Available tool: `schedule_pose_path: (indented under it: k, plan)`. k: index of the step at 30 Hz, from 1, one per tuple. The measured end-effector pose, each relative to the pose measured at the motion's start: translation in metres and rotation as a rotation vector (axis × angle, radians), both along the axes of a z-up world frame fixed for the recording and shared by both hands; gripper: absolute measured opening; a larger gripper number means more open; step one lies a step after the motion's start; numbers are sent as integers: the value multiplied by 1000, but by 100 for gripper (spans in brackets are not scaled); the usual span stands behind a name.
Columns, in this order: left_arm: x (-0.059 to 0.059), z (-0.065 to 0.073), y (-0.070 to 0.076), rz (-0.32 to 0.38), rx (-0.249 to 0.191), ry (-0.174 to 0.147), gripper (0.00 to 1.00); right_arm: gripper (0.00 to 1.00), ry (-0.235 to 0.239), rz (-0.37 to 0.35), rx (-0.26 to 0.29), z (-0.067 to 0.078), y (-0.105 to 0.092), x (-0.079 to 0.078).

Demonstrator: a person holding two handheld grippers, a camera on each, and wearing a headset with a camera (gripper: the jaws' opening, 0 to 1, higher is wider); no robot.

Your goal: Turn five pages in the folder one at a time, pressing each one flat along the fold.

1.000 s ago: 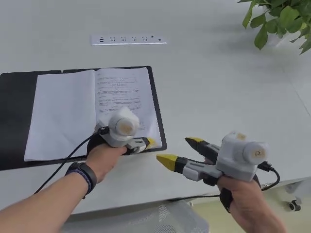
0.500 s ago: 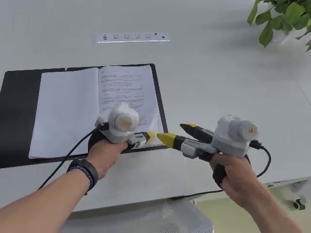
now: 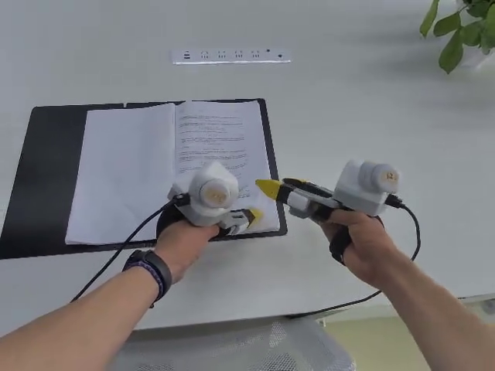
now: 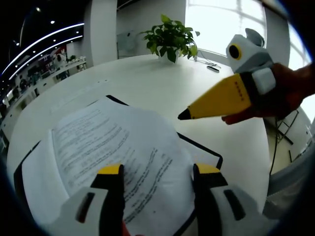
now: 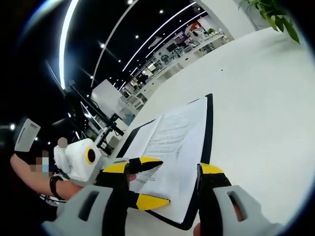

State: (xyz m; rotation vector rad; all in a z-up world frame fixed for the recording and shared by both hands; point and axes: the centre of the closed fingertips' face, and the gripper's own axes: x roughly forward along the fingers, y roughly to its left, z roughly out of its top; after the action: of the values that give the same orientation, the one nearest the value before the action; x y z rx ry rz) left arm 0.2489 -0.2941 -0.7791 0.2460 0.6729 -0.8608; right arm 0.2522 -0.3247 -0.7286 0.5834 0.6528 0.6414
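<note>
Right gripper [image 3: 277,185] moved in to near corner of folder [image 3: 46,131], open on table [image 3: 348,100]; left gripper [image 3: 246,219] rests on printed page [image 3: 220,139]. Both jaws gaping, empty. Likely starting a turn; next: pinch page edge.

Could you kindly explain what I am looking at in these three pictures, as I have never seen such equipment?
No robot here: a person holds a tool with two yellow-tipped jaws in each hand. The wide picture comes from a headset camera looking down at the white table. The round pictures come from cameras riding on the left gripper and the right gripper, looking along their jaws. On the table lies an open black folder with a printed page, with a power strip beyond it and a plant to the far right. Both grippers' jaws stand open near the page's lower corner, holding nothing.
</note>
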Motion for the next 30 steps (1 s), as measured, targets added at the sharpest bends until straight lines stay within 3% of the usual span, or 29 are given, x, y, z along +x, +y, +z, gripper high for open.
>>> schedule_pose_path:
  k: [15, 22, 28, 30]
  plan:
    - [-4, 1, -1, -5, -6, 16, 60, 42, 36, 52, 66, -1, 27, 12]
    - [-12, 5, 3, -6, -12, 53, 67, 28, 58, 45, 86, -5, 22, 8]
    - [-16, 13, 7, -11, -18, 45, 69, 9, 84, 25, 118, -7, 18, 0]
    - [-17, 19, 9, -7, -28, 41, 70, 8, 88, 26, 118, -7, 20, -4]
